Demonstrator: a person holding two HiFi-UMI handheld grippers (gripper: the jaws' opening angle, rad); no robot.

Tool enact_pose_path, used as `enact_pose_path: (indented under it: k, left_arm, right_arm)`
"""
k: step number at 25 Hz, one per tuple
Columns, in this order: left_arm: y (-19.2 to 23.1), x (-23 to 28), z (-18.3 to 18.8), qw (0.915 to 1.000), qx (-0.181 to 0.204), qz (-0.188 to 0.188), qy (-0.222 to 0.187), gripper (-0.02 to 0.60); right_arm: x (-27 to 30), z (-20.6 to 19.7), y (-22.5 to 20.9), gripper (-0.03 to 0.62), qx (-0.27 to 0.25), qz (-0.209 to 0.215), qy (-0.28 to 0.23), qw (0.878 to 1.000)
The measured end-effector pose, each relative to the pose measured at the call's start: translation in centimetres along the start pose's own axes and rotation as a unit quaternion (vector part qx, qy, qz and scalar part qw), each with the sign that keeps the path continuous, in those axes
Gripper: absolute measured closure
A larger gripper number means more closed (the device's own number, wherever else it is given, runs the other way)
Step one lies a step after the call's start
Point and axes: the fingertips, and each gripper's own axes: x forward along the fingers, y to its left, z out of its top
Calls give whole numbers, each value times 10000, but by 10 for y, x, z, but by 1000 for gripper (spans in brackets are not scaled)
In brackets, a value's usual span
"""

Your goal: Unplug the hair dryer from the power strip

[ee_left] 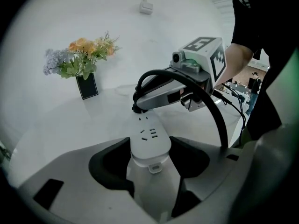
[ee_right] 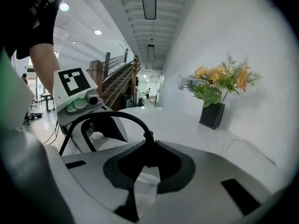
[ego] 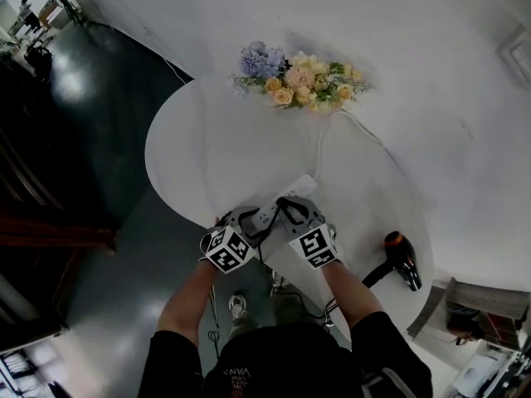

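- The left tongs [ee_left: 149, 161] clamped the rounded end of a smooth white plastic power strip [ee_left: 148, 133], low centre.
- The right tongs [ee_right: 148, 166] pinched the black plug [ee_right: 148, 146] seated in it.
- The black-and-orange hair dryer [ego: 401, 258] lay lower right on the glossy white table [ego: 199, 148].

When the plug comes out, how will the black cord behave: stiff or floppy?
Probably springy rather than limp: the black cord holds an arch with nothing under it. Likely light, being thin. It may swing once the plug comes free.
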Motion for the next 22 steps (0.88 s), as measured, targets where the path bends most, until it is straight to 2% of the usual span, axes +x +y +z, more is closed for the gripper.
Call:
enact_pose_path:
  k: [5, 11, 22]
  left_arm:
    - [0, 0, 0, 10000, -21, -28, 25, 301]
    - [1, 0, 0, 10000, -32, -42, 46, 301]
    - [0, -1, -2, 10000, -32, -42, 53, 299]
  right_arm:
    - [-1, 2, -1, 522, 238, 25, -57, 9997]
    - [-8, 16, 0, 523, 259, 36, -310, 9992]
    - [-30, 20, -2, 523, 555, -220, -351, 9976]
